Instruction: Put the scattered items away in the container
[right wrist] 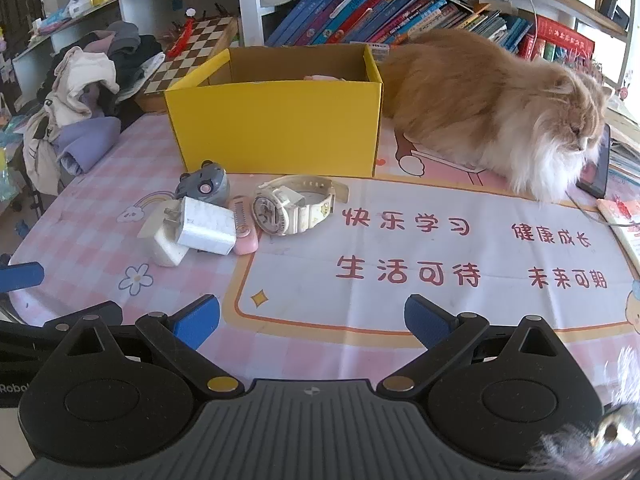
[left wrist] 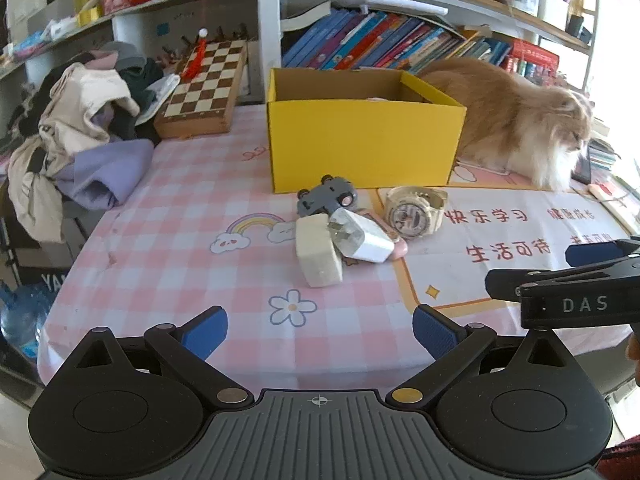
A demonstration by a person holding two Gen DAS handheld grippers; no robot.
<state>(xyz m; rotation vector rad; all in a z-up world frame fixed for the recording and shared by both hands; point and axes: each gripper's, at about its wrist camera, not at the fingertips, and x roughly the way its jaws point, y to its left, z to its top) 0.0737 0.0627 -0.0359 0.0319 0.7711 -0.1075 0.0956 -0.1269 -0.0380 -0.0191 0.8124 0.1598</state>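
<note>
- yellow box (left wrist: 362, 142) stands open on the checked cloth (left wrist: 192, 208), cat (right wrist: 492, 108) lying beside it
- before it: watch (right wrist: 294, 208), grey toy (right wrist: 204, 186), two chargers (right wrist: 206, 226) touching
- left gripper (left wrist: 320, 330) and right gripper (right wrist: 312, 320) hover nearer, jaws apart, empty

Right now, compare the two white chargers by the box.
The charger with prongs is bright white and lies tilted on top; the plain block is duller, cream-toned, and partly covered beneath it. Prongs show on the upper one, none visible on the lower. Both are boxy, touching, outside the yellow box.
</note>
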